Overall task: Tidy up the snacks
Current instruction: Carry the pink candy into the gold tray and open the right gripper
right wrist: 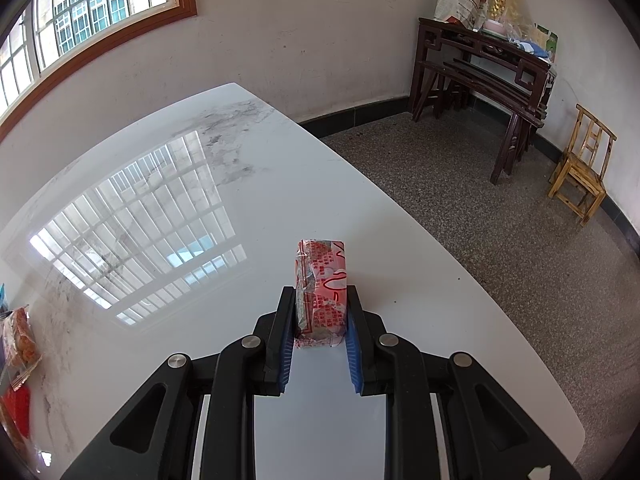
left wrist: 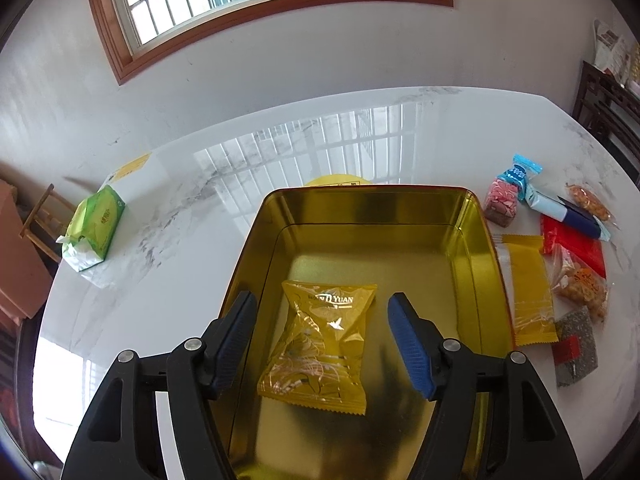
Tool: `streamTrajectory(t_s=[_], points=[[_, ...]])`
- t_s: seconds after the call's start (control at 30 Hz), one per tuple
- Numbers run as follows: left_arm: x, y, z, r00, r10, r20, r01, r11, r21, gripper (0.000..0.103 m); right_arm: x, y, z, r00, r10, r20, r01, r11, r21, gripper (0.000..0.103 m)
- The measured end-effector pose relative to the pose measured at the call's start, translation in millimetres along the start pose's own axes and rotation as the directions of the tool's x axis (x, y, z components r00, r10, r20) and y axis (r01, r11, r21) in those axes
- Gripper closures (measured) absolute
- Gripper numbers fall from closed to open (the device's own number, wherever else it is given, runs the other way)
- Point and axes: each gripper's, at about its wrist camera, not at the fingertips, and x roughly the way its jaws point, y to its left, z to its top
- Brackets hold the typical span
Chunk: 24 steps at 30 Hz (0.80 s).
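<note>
A gold tin box (left wrist: 476, 248) stands open on the white marble table. A yellow snack packet (left wrist: 320, 340) lies flat on its floor. My left gripper (left wrist: 322, 316) is open above the tin, its fingers on either side of the packet and apart from it. In the right wrist view my right gripper (right wrist: 320, 312) is shut on a red-and-white wrapped snack block (right wrist: 322, 280), which sits near the table's right edge. Several loose snacks lie right of the tin: a pink-filled bag (left wrist: 504, 200), a flat yellow packet (left wrist: 528, 284), a red packet (left wrist: 576, 248).
A green tissue pack (left wrist: 94, 226) lies at the table's far left. The table edge (right wrist: 460, 264) drops to a speckled floor on the right. A dark wooden side table (right wrist: 484, 76) and a small wooden chair (right wrist: 580, 168) stand by the wall.
</note>
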Motion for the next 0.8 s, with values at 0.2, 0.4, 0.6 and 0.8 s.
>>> streamTrajectory(t_s=[0.2,0.4,0.6,0.8], points=[[-23.2,-4.2,-3.4,1.000,0.009,0.030,-0.008,1.000,-0.006,0.034,-8.5,5.0,-5.8,0.999,0.046,0.010,-0.046,0.999,0.007,0.083],[-47.9,-8.3,-8.0,0.999,-0.007,0.052,0.007,1.000,-0.006,0.034,-22.1,19.7,-23.4,0.994,0.105,0.014,-0.105,0.994,-0.006,0.083],[-65.5,-10.7,-15.9,0.998,-0.021,0.057,0.022,1.000,-0.013,0.034,-40.3,36.8,-46.3,0.986,0.164,0.013,-0.164,0.986,-0.038,0.083],[-76.0,-7.4,-23.4,0.998,-0.017,0.062,0.019,1.000,-0.022,0.034,-63.0,60.2,-67.0,0.972,0.236,0.006,-0.234,0.969,-0.077,0.083]])
